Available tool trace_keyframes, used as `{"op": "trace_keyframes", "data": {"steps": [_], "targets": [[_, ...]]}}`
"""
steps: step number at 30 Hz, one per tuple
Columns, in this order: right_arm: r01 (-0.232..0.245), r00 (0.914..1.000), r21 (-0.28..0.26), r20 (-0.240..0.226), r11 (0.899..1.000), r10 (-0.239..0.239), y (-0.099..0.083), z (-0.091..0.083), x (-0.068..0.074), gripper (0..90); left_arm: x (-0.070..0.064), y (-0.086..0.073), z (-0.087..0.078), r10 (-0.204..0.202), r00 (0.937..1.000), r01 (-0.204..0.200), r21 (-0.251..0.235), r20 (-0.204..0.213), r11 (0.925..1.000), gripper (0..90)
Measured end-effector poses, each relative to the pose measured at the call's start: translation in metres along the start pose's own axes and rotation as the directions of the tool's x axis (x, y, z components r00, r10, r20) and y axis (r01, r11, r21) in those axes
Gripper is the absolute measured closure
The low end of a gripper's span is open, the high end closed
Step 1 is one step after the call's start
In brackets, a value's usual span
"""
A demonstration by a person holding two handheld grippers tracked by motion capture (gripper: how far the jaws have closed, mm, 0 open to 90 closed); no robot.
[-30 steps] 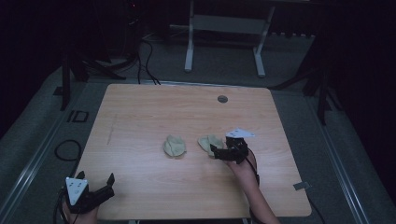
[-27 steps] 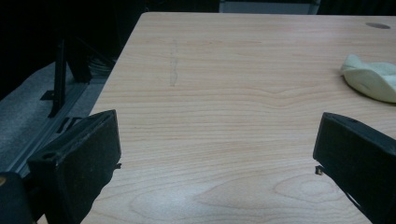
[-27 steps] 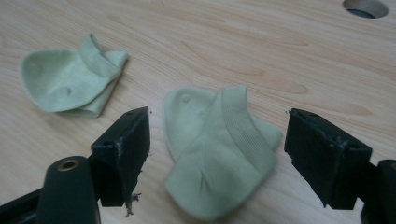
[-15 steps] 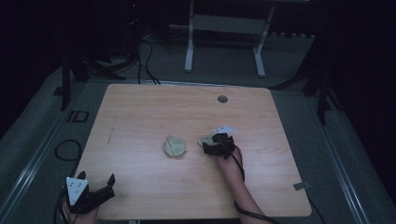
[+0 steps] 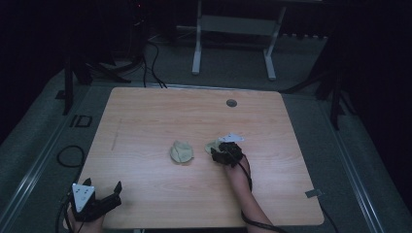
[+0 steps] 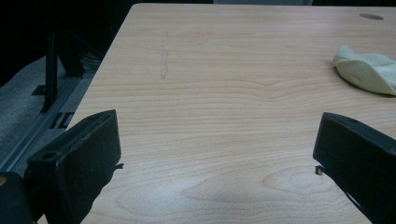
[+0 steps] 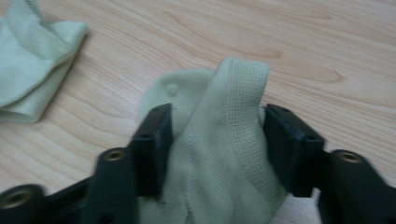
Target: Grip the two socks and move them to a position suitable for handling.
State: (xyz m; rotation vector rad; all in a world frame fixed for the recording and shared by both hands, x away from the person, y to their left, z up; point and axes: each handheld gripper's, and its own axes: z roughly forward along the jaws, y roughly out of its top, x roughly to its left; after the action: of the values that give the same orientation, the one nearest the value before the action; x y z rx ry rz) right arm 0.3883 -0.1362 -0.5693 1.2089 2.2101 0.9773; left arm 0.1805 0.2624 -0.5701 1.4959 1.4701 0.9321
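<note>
Sock (image 7: 224,154) sits bunched between the right gripper (image 5: 224,153) jaws, mid-table, right of centre; jaws closed on the knit, cuff end pointing away from the hand. Second sock (image 5: 181,152) lies just beside it to the left, apart. Left gripper (image 5: 99,203) wide open, empty, at the near-left table (image 5: 145,111) corner, well apart. Nothing blocks a lift.

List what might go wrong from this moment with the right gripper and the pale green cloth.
1. The right gripper has the cloth bunched thickly between its jaws; whether it is clamped can't be told, so the cloth may slide out when lifted.
2. The second cloth lies close by on the table, so a sweep toward it could drag it along.
3. The left gripper rests open at the table's near edge, too far to steady anything.
</note>
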Motion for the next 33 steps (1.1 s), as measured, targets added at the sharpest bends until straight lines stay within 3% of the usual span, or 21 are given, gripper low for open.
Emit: {"op": "trace_keyframes", "data": {"steps": [4,8,10,15,21,26,29,33], "targets": [[0.039,0.999,0.0,-0.021,0.999,-0.039,0.002,0.0,0.004,68.7,-0.002,0.0,0.001,0.006,0.9999,-0.006,-0.001,0.013,1.0,1.0],[0.033,0.9992,0.005,-0.021,0.999,-0.033,0.003,0.0,0.006,76.7,-0.003,0.0,0.001,-0.002,0.9991,0.002,0.005,0.042,1.0,1.0],[-0.007,0.9993,0.024,-0.036,1.0,0.008,0.005,-0.002,0.003,77.7,-0.004,0.001,0.002,0.0,0.999,0.0,0.0,0.045,1.0,1.0],[-0.02,0.999,0.004,-0.041,1.0,0.021,0.008,-0.016,-0.001,77.8,-0.006,0.001,0.003,0.022,0.998,-0.022,0.002,0.059,0.9998,1.0],[0.024,0.9982,-0.016,-0.054,1.0,-0.025,0.008,-0.042,0.009,77.8,-0.007,0.001,0.003,0.018,0.9975,-0.018,-0.003,0.068,0.9998,1.0],[0.021,0.9962,-0.039,-0.084,0.999,-0.025,0.011,-0.065,0.011,77.8,-0.009,0.001,0.005,0.019,0.9972,-0.019,0.002,0.072,0.9998,1.0],[0.053,0.9938,-0.075,-0.094,0.996,-0.06,0.016,-0.093,0.016,77.7,-0.011,0.002,0.006,0.024,0.997,-0.024,0.003,0.074,0.9997,1.0],[0.045,0.9916,-0.11,-0.116,0.993,-0.058,0.017,-0.117,0.02,77.7,-0.013,0.002,0.006,0.024,0.997,-0.024,0.003,0.073,0.9997,1.0]]}}
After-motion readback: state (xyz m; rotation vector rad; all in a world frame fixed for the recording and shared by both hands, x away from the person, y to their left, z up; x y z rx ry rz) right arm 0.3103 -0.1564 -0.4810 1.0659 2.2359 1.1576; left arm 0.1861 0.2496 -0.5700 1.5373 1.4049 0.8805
